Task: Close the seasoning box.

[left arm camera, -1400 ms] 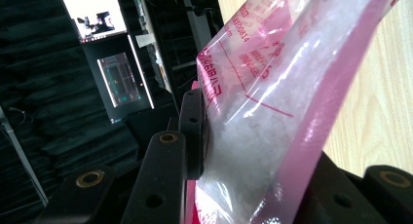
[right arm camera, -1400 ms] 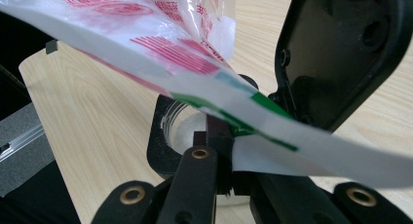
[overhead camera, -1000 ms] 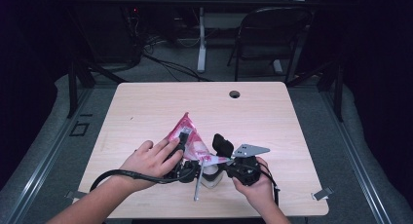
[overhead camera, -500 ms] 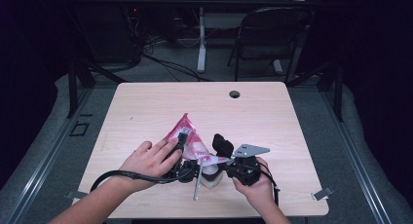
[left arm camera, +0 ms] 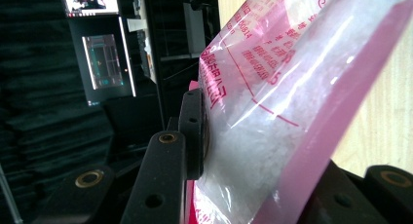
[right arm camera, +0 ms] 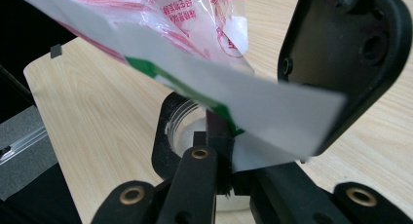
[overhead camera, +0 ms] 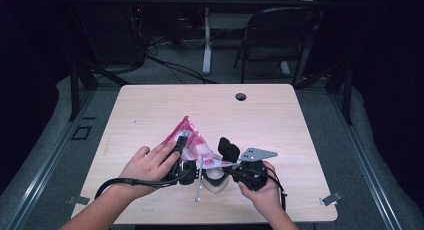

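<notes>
The pink bag (overhead camera: 187,140) of white grains lies slanted over the table (overhead camera: 300,120), its long axis running from the far corner down toward the open jar (overhead camera: 216,179), which sits just below its lower corner. The left gripper (overhead camera: 181,155) clamps the bag's body from the side, while the right gripper (overhead camera: 231,162), nearer the jar, pinches that lower white edge shut-tight. Judging by this, pouring depends on that corner staying directly above the jar's mouth.
</notes>
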